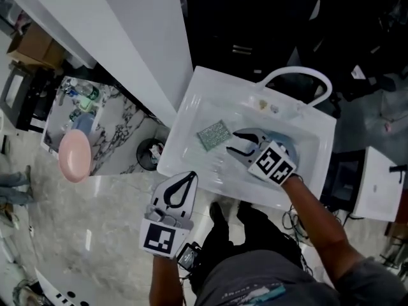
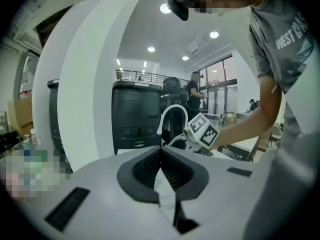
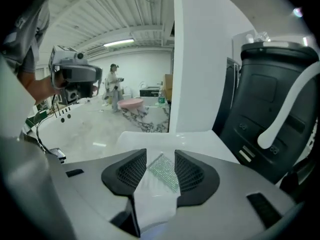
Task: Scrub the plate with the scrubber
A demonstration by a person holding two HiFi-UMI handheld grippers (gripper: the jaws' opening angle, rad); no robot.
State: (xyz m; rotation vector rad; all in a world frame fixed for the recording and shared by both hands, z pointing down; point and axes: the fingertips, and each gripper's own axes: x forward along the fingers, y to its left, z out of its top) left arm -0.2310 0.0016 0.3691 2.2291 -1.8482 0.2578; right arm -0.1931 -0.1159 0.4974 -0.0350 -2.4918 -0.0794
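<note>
A silvery-green mesh scrubber lies flat on the floor of the white sink. My right gripper is open just right of it, tips pointing at it. In the right gripper view the scrubber shows in the gap between the spread jaws of the right gripper, and the pads do not press on it. A grey-blue plate lies in the sink, mostly hidden under that gripper's marker cube. My left gripper is shut and empty at the sink's front rim; in its own view the left gripper points towards the faucet.
A white arched faucet stands at the sink's back, with small items beside its base. A white wall panel rises left of the sink. A black bin and a marble table with a pink round object stand further left.
</note>
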